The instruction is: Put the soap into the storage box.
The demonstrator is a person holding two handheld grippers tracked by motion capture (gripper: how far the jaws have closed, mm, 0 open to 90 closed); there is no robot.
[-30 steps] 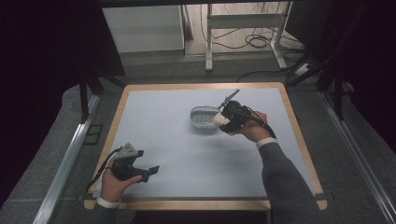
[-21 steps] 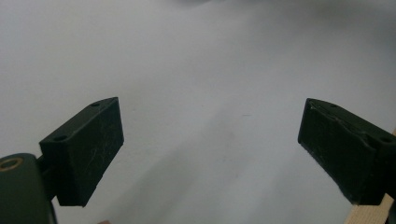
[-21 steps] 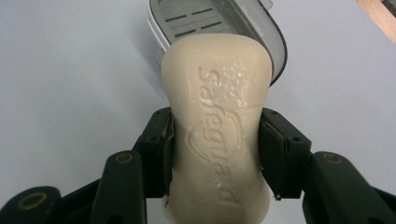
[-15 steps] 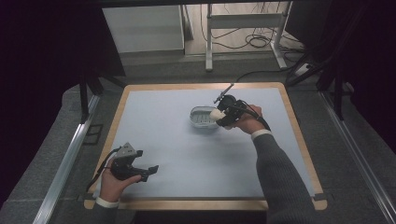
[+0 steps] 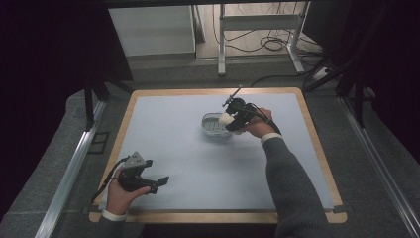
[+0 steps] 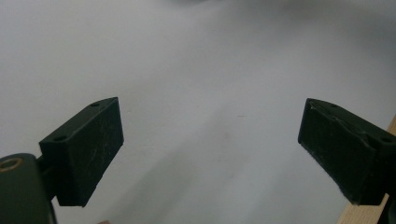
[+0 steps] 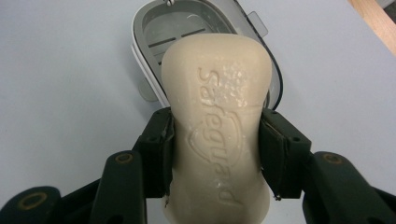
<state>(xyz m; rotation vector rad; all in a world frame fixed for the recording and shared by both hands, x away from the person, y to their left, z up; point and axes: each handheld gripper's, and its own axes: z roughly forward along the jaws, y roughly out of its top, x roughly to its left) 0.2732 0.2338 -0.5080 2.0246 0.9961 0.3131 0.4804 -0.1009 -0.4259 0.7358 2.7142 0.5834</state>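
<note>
Above one soap dish, one soap bar in right gripper fingers

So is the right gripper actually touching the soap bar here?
Touching. In the right gripper view, the right gripper has both jaws pressed against the sides of the soap bar, held above the soap dish.

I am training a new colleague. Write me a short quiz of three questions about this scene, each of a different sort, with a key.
1. True or false: the right gripper holds the soap bar between its jaws.
2. What lies under the soap? A) a plate B) a soap dish C) a cup
3. Fill in: the left gripper has its jaws ____ over the bare table mat.

Key: 1 true; 2 B; 3 open.
</note>
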